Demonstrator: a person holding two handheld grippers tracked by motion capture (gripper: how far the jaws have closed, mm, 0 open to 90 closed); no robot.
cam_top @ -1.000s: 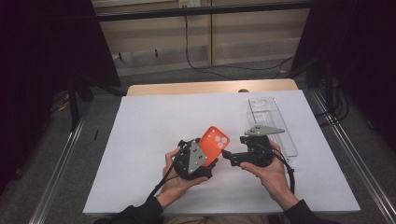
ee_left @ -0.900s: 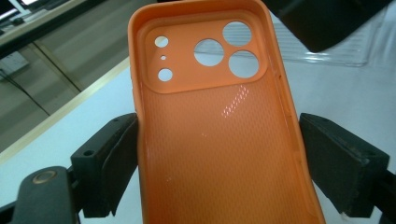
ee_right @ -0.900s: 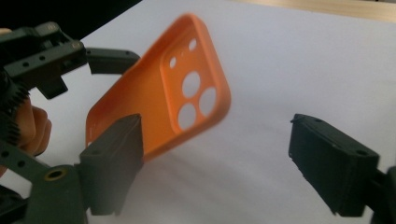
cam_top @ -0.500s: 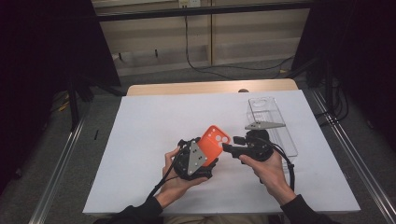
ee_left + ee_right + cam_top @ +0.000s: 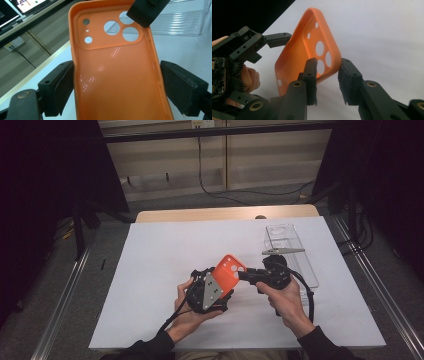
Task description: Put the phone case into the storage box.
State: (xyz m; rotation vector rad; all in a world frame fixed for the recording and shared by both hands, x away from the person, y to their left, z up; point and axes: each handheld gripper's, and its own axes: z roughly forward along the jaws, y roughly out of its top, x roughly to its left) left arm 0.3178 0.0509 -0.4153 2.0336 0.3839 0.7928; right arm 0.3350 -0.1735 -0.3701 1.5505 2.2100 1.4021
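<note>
case: orange phone case (image 5: 229, 272), held up off the white sheet (image 5: 165, 265) near the table's middle, tilted, camera-cutout end highest and pointing toward the right gripper
case inside: open side faces the left gripper view; textured inner back, three big round cutouts and smaller holes in the raised camera block (image 5: 110, 27)
left gripper (image 5: 212, 290): clamped on the case across its width; in its own view both pads sit against the case's long edges, left pad (image 5: 63, 85), right pad (image 5: 175, 85)
right gripper (image 5: 245, 274): jaws straddle the case's top corner by the camera holes; they have just been closing, with the case corner between them
right grip detail: in its own view the left pad (image 5: 312, 72) overlaps the case over a cutout, the right pad (image 5: 345, 80) stands just beside the rim; a thin gap seems to remain on that side, so contact not confirmed, reads as not yet clamped
right jaw tip: shows in the left gripper view as a black block (image 5: 147, 11) over the case's upper right corner
hands: left hand (image 5: 192, 312) under its gripper, right hand (image 5: 285, 300) around its gripper, both coming in from the bottom edge
clear case (image 5: 292, 255): second, transparent case flat on the sheet beyond the right gripper, well apart from the orange one
table: wood edge (image 5: 225, 214) showing behind the sheet
</note>
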